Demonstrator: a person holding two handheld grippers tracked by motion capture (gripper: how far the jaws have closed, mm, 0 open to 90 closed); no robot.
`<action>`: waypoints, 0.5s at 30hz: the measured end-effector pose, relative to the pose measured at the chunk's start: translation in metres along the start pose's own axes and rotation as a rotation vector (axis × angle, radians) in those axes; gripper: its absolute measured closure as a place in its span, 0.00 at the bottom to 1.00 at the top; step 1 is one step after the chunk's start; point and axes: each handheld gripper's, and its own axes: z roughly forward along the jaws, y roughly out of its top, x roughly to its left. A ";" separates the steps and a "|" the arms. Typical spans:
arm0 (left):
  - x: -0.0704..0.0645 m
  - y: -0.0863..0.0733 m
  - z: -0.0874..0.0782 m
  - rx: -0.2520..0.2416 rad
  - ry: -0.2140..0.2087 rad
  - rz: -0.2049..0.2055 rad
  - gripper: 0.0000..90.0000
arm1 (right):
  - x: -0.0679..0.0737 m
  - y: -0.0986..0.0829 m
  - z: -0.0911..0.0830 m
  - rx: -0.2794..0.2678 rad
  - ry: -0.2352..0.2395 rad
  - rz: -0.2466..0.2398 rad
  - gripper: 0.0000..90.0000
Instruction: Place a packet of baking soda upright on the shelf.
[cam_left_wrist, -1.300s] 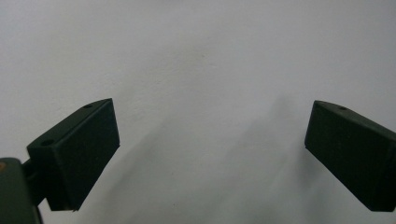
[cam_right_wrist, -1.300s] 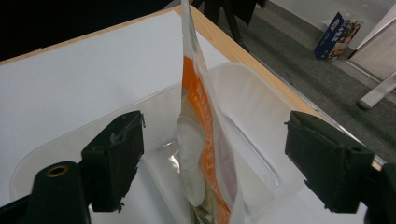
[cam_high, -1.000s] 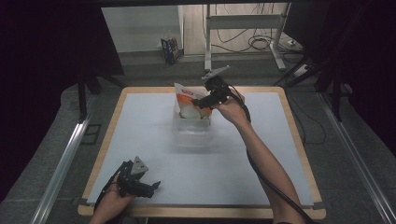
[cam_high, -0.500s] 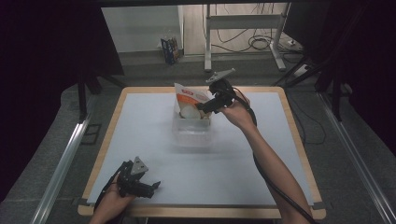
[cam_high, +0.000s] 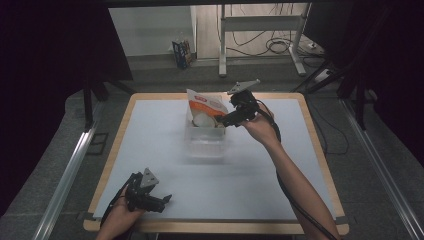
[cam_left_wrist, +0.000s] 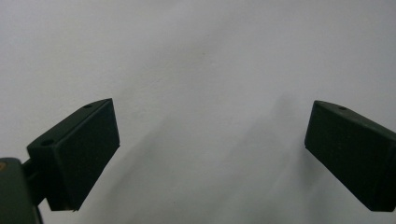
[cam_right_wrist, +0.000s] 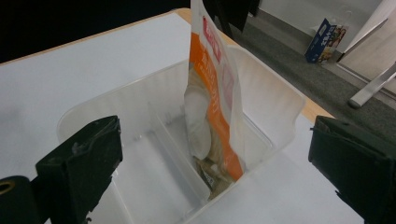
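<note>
A clear plastic bin (cam_high: 205, 145) stands at the middle of the white table, split by a divider (cam_right_wrist: 173, 144). An orange and white pouch (cam_high: 206, 107) stands upright in its far compartment, leaning on the far wall. My right gripper (cam_high: 226, 120) hovers just right of the bin's far end, open and empty, with its jaws pointing at the pouch. In the right gripper view the gripper (cam_right_wrist: 215, 140) looks down into the bin (cam_right_wrist: 107, 107) and the pouch (cam_right_wrist: 212, 88). My left gripper (cam_high: 162, 200) rests open near the front left corner. In the left gripper view that gripper (cam_left_wrist: 211, 123) frames bare table.
The table (cam_high: 150, 150) has a wooden rim (cam_high: 320, 150). On the floor behind it are a small blue box (cam_high: 181, 52), the legs of a metal desk (cam_high: 260, 30) and cables (cam_high: 280, 47). Metal rails (cam_high: 70, 170) run along both sides.
My right gripper has drawn back slightly to the right of the pouch. The left gripper has stayed put.
</note>
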 end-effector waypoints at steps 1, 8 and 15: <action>0.000 0.000 0.000 0.001 0.000 0.001 0.04 | 0.000 -0.002 -0.001 0.000 -0.001 0.000 0.03; 0.000 0.000 0.000 0.002 0.001 0.003 0.04 | 0.006 -0.014 -0.006 -0.003 0.009 0.007 0.03; 0.000 0.000 0.000 0.000 0.001 0.000 0.04 | 0.011 -0.026 -0.011 0.003 0.012 0.004 0.03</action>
